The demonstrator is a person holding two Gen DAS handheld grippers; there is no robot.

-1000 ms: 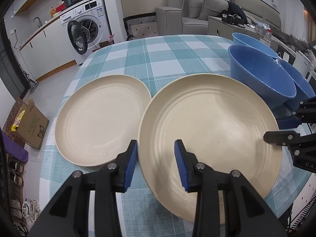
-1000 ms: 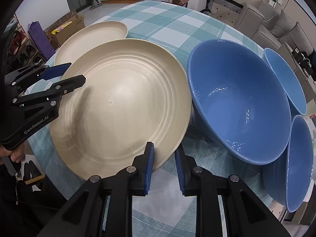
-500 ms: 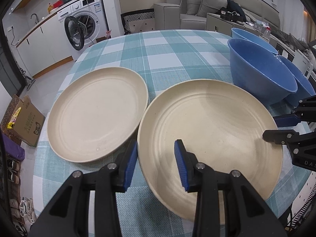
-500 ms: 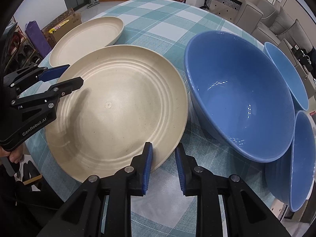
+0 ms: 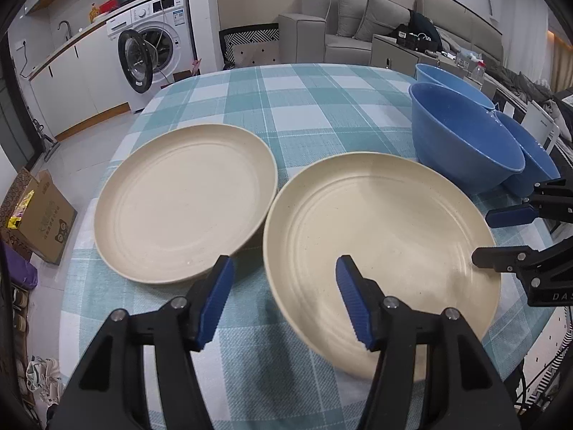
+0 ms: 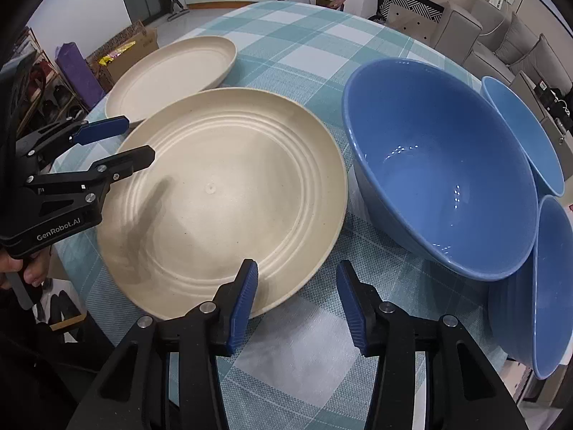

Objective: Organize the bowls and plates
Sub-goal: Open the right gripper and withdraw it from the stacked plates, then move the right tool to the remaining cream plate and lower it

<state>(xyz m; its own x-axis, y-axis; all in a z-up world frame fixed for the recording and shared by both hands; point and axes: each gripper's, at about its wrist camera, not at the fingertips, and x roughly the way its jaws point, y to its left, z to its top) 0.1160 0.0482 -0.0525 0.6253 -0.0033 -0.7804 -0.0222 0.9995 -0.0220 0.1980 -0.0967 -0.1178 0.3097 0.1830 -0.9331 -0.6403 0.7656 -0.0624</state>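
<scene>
Near plate: cream, ribbed; it lies flat on the cloth, its rim between the jaws of both grippers, one at each side.
Left gripper: jaws have just been opening and stand apart; the plate's rim passes between them, and the blue pads do not press on it.
Right gripper: jaws have just been opening and stand apart; the left pad sits over the plate's edge, the right pad over bare cloth; no grip.
Far plate: cream, flat on the cloth, just beyond the left gripper's left jaw; its rim is very close to the near plate's.
Large bowl: blue, tilted, ahead of the right gripper's right jaw, just beside the near plate.
Smaller bowls: two, blue, tilted, leaning against the large bowl on its far side from the plates.
Tablecloth: teal and white check, under everything.
</scene>
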